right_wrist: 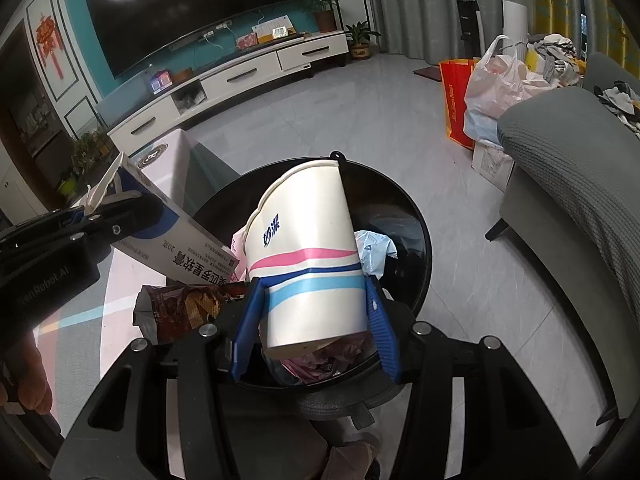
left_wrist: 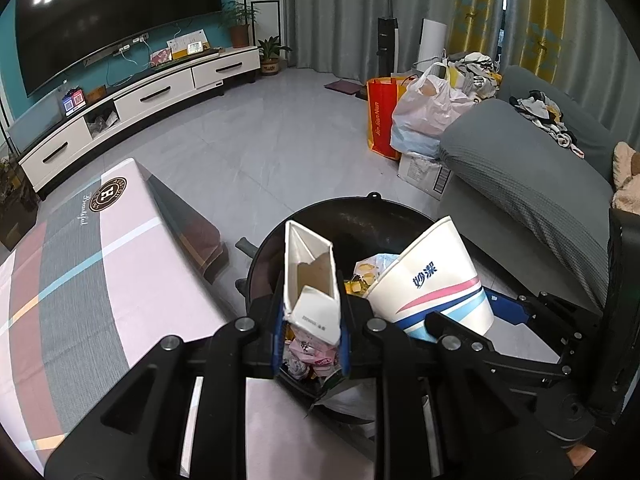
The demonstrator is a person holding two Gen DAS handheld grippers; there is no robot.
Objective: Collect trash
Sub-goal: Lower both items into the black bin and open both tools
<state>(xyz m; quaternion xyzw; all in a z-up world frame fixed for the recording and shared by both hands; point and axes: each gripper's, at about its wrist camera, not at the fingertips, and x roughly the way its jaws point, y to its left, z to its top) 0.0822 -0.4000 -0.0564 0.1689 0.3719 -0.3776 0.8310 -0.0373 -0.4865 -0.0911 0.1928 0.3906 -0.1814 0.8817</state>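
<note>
Risk: left gripper (left_wrist: 310, 334) fingers pinching carton (left_wrist: 310, 280), right gripper (right_wrist: 316, 326) fingers pinching cup (right_wrist: 306, 256) over full bin (right_wrist: 416, 216); either may spill off the heap.

A home living room: wall television (left_wrist: 116, 20) above a low cabinet (left_wrist: 152, 96), grey sofa (left_wrist: 532, 168), curtains (left_wrist: 340, 12).

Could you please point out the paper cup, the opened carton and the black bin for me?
Paper cup (right_wrist: 308, 276): right wrist view, on its striped side wall.
Carton (left_wrist: 310, 280): left wrist view, on its inner wall below the torn opening.
Bin (right_wrist: 420, 240): right wrist view, on its bare right rim.
</note>
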